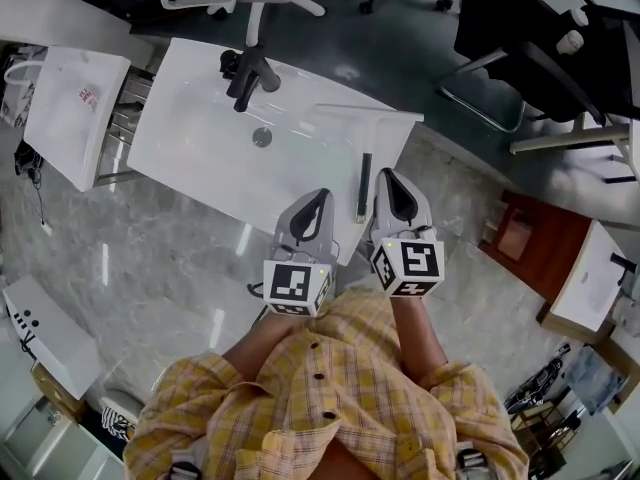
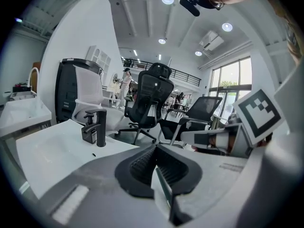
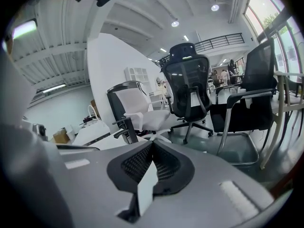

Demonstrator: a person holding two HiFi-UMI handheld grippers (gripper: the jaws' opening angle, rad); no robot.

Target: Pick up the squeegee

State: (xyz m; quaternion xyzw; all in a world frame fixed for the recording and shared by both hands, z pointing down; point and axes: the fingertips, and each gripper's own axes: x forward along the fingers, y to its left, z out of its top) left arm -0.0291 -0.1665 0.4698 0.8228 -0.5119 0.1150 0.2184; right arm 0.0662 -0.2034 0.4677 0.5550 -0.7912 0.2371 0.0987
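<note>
Office with a marble floor and a white sink (image 1: 190,143) with a black tap (image 1: 248,76). The squeegee (image 1: 363,183) lay on the sink's right end, handle toward me, untouched. I had the left gripper (image 1: 318,200) and right gripper (image 1: 392,178) at the near edge, either side of the handle, both with jaws together and empty.

White basin top (image 1: 190,158) is fitted w/ a black faucet (image 1: 250,73) at its far edge & a round drain (image 1: 262,137) near ctr. Squeegee (image 1: 364,183) is laid flat on the right part: pale blade across the far side, dark handle pointed toward the near edge. Grey marble floor (image 1: 150,268) is seen around it.
</note>
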